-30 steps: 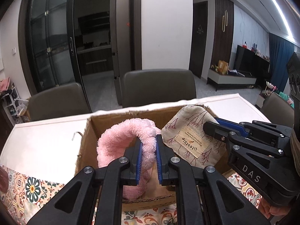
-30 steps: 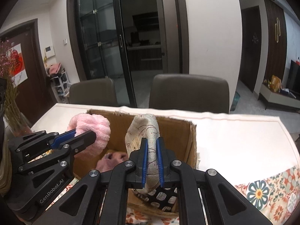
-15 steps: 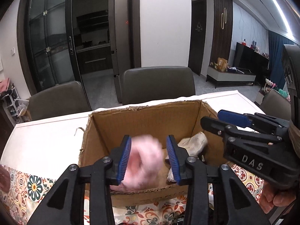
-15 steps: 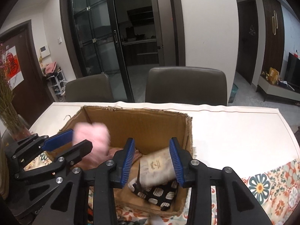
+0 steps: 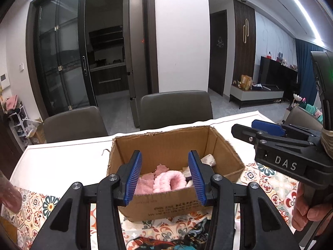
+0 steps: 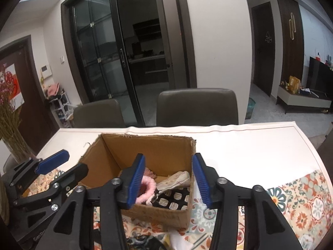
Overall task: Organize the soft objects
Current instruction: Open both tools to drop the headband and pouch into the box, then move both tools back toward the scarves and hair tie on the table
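An open cardboard box (image 5: 166, 145) (image 6: 145, 148) stands on the table. Inside lie a fluffy pink headband (image 5: 169, 180) (image 6: 146, 189), a beige printed pouch (image 6: 177, 180) (image 5: 207, 159), a pink cloth (image 5: 161, 168) and a black and white patterned item (image 6: 172, 200). My left gripper (image 5: 165, 178) is open and empty, held above and in front of the box. My right gripper (image 6: 169, 182) is open and empty too, just right of it. Each gripper shows in the other's view, the right one (image 5: 268, 129) and the left one (image 6: 62, 166).
The table has a white surface (image 6: 239, 145) and a floral patterned cloth (image 6: 301, 200) near me. Dark fabric (image 5: 158, 243) lies at the near edge. Two grey chairs (image 6: 197, 108) stand behind the table. Dried flowers (image 6: 10, 129) stand at the left.
Both grippers opened and let go: the pink headband and the beige pouch dropped into the box. Both grippers then pulled up and back from the box.
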